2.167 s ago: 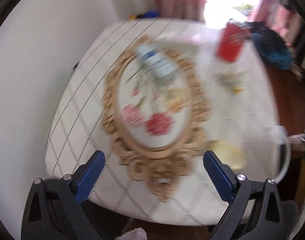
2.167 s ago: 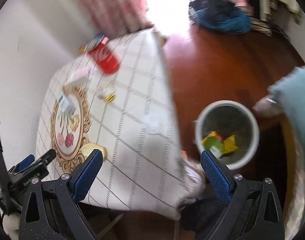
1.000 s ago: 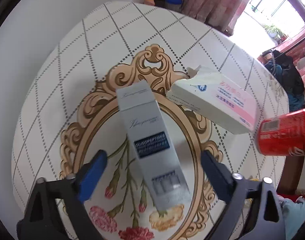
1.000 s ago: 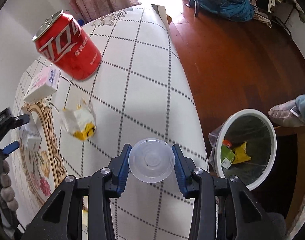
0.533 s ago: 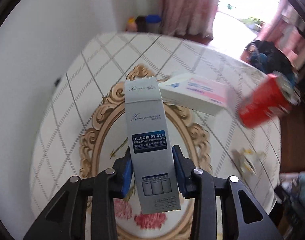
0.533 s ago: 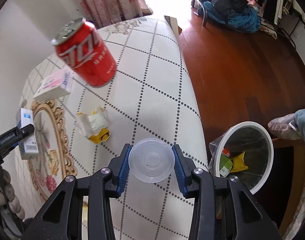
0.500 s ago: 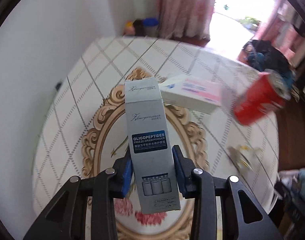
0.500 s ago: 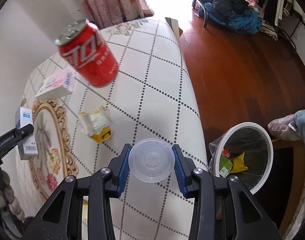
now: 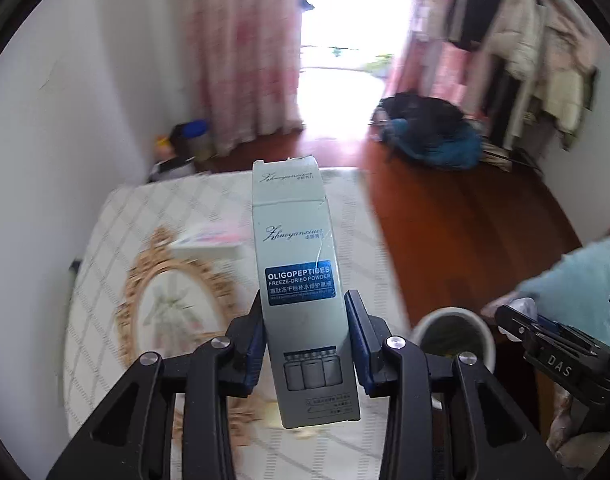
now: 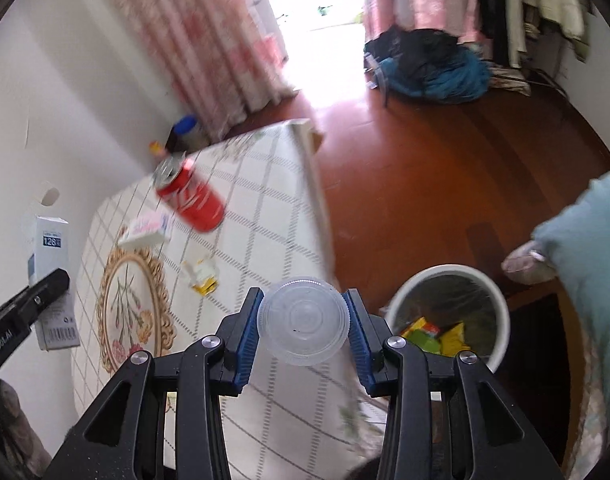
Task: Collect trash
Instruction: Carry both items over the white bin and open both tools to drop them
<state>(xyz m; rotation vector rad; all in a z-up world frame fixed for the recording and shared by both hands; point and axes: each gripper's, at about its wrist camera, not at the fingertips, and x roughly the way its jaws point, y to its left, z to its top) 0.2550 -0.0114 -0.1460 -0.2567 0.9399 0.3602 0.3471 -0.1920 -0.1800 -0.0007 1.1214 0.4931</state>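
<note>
L gripper (image 9: 305, 336) jaws pinching grey carton (image 9: 301, 280) upright above bench (image 9: 105, 248), R gripper (image 10: 303, 326) jaws clamped on clear plastic lid (image 10: 303, 320) over bench edge, white bin (image 10: 449, 312) on floor just R w/ wrappers inside, red can (image 10: 191, 196), tissue pack (image 10: 147, 232), crumpled wrapper (image 10: 203, 274) on bench.

carton (image 9: 301, 280): matt grey cardboard, glossy blue label
cup (image 10: 303, 326): clear smooth plastic, faintly ridged rim
can (image 10: 191, 196): glossy red metal, bare silver top
worktop (image 10: 265, 216): printed cloth cover, matt
floor (image 10: 445, 184): polished reddish wood, reflective
bin (image 10: 449, 312): white plastic, with what seems a thin film liner
gripper pads (image 10: 247, 336): ribbed blue, rubbery-looking
</note>
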